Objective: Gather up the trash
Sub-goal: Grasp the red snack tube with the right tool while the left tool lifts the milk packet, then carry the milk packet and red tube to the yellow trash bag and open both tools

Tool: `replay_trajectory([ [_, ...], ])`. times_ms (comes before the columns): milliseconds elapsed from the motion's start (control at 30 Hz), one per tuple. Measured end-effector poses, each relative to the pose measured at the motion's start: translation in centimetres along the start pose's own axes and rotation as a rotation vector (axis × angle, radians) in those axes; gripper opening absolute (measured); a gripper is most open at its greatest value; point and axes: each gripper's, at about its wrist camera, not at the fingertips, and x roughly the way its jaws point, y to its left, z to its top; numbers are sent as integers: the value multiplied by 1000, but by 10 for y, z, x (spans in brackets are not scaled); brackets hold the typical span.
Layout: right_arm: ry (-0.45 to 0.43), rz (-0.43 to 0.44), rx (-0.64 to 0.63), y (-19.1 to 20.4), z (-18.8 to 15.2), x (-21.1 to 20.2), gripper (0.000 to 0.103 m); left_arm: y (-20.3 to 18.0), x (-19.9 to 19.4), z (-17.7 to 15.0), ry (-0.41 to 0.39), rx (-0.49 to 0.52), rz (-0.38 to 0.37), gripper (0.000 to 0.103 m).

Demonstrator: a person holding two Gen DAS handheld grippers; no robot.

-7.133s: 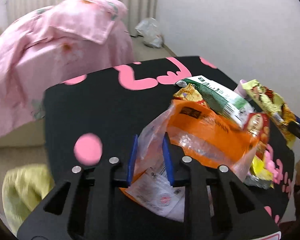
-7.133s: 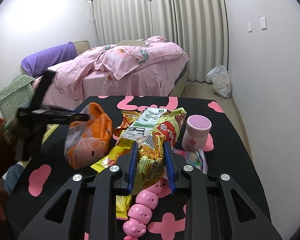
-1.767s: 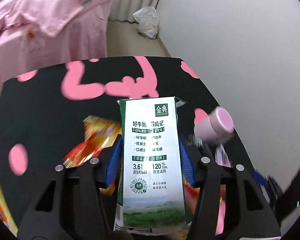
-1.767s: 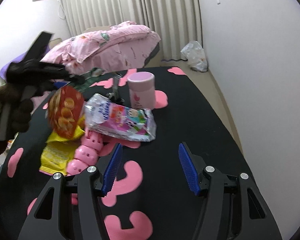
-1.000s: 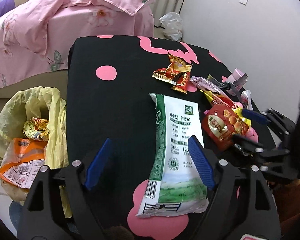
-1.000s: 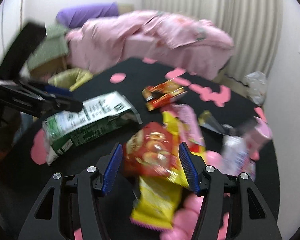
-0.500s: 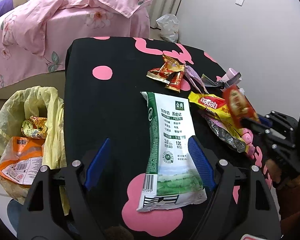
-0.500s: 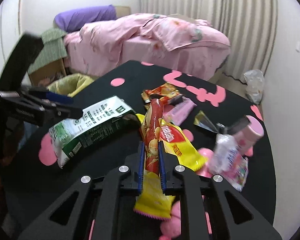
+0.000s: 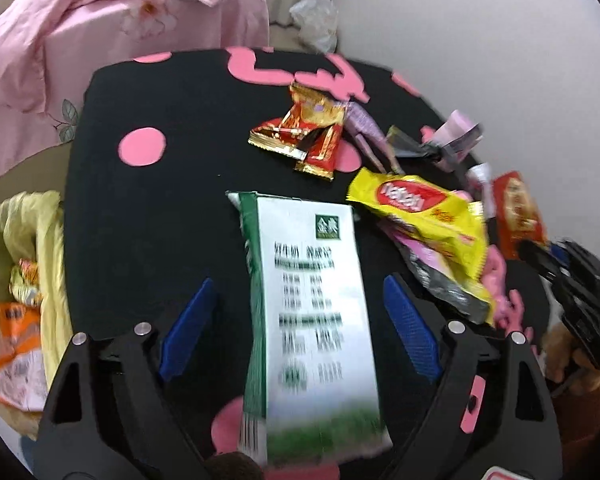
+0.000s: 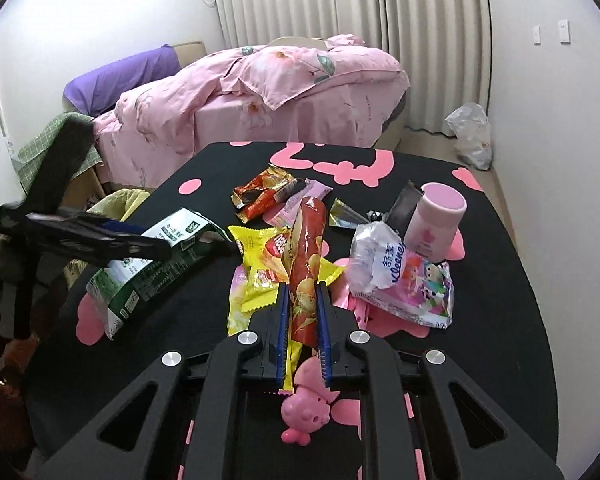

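A green and white milk bag (image 9: 312, 304) lies flat on the black table, between the spread fingers of my open left gripper (image 9: 296, 316); it also shows in the right wrist view (image 10: 152, 264). My right gripper (image 10: 303, 300) is shut on a red chip wrapper (image 10: 306, 248) and holds it upright above a yellow wrapper (image 10: 260, 256). The red wrapper (image 9: 514, 212) shows at the right in the left wrist view. Red and gold wrappers (image 9: 304, 136) lie farther back. A yellow trash bag (image 9: 20, 280) with wrappers inside hangs left of the table.
A pink jar (image 10: 436, 220), a tissue pack (image 10: 400, 276) and a pink pig toy (image 10: 306, 420) sit on the table's right half. A bed with a pink duvet (image 10: 284, 76) stands behind. A white plastic bag (image 10: 472, 136) lies on the floor by the wall.
My left gripper has moved in closer over the milk bag, which sits between its fingers. My right gripper stays shut on the red wrapper and has shifted a little.
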Motion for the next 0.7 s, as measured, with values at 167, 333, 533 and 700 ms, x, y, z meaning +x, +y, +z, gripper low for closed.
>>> replay_trajectory([
  [167, -7, 2, 9, 0, -5, -2, 14, -11, 19, 18, 43, 50, 98, 73],
  [333, -30, 11, 13, 1, -8, -9, 14, -2, 10, 25, 75, -25, 42, 59],
  [533, -71, 9, 10, 4, -4, -24, 14, -6, -41, 12, -60, -44, 21, 59],
  [700, -96, 6, -11, 13, 0, -36, 14, -14, -84, -2, -207, -20, 67, 58],
])
